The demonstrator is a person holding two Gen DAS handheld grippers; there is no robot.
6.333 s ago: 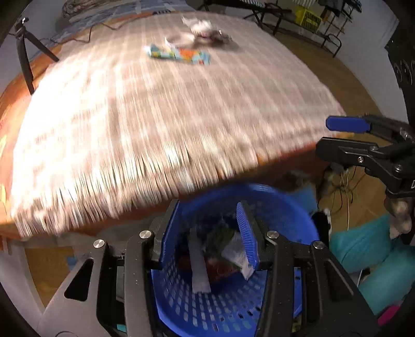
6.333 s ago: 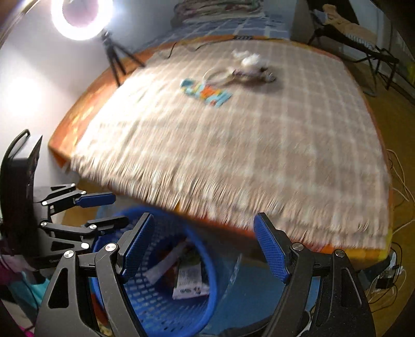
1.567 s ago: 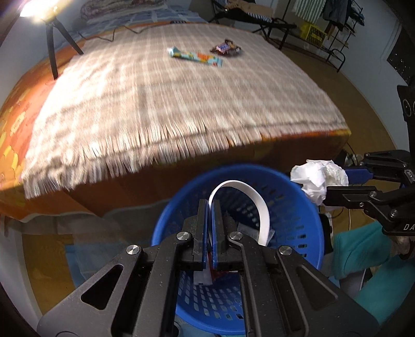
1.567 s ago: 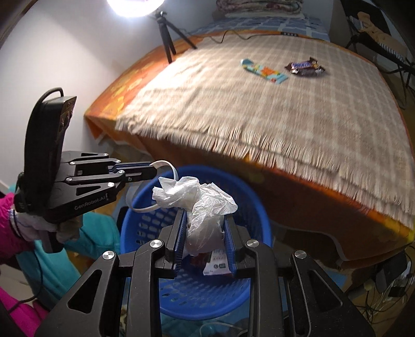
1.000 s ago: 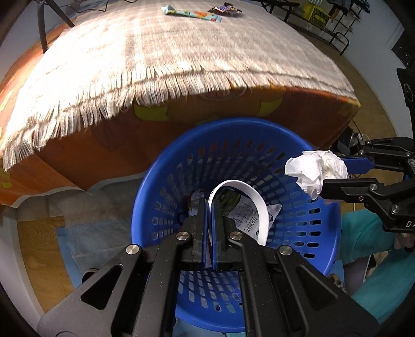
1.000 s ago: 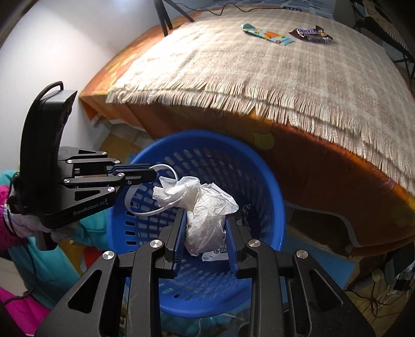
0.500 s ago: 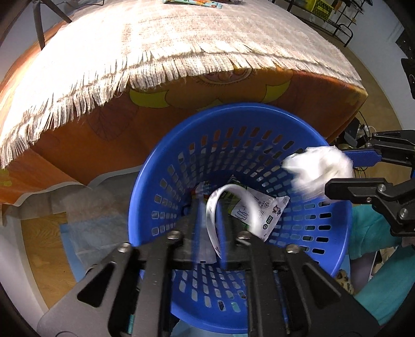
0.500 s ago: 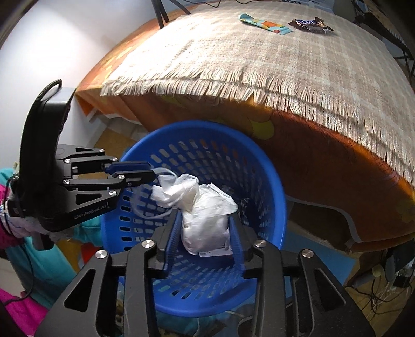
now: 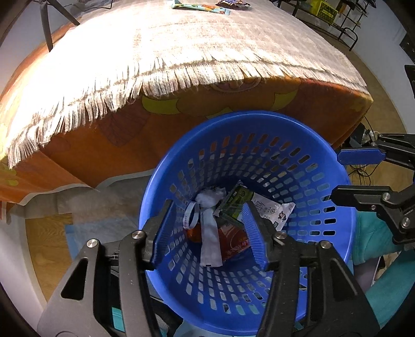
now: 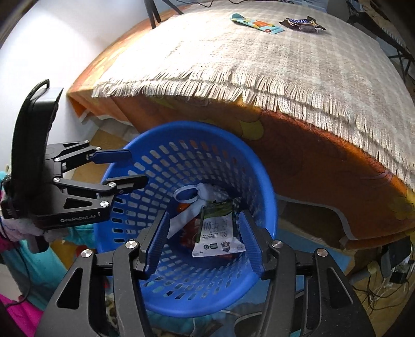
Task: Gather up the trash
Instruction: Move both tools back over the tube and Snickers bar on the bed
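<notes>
A blue slotted basket (image 9: pixel 298 145) stands on the floor in front of the bed; it also shows in the right wrist view (image 10: pixel 262 181). Inside lie a white strip (image 9: pixel 210 233), a crumpled white wad (image 9: pixel 210 194), a green-and-white packet (image 10: pixel 220 230) and a red wrapper (image 9: pixel 233 243). My left gripper (image 9: pixel 210 233) is open and empty over the basket. My right gripper (image 10: pixel 202 238) is open and empty over it too. A teal snack wrapper (image 10: pixel 256 26) and a dark candy bar wrapper (image 10: pixel 302 24) lie far back on the bed.
The bed carries a fringed beige plaid blanket (image 9: pixel 181 51) over an orange sheet (image 10: pixel 311 145). A tripod leg (image 9: pixel 46 28) stands at the far left. Cables and a power strip (image 10: pixel 389 269) lie on the wooden floor at the right.
Both grippers opened over the basket. The white strip dropped from the left one and the crumpled white wad from the right one; both now lie in the basket.
</notes>
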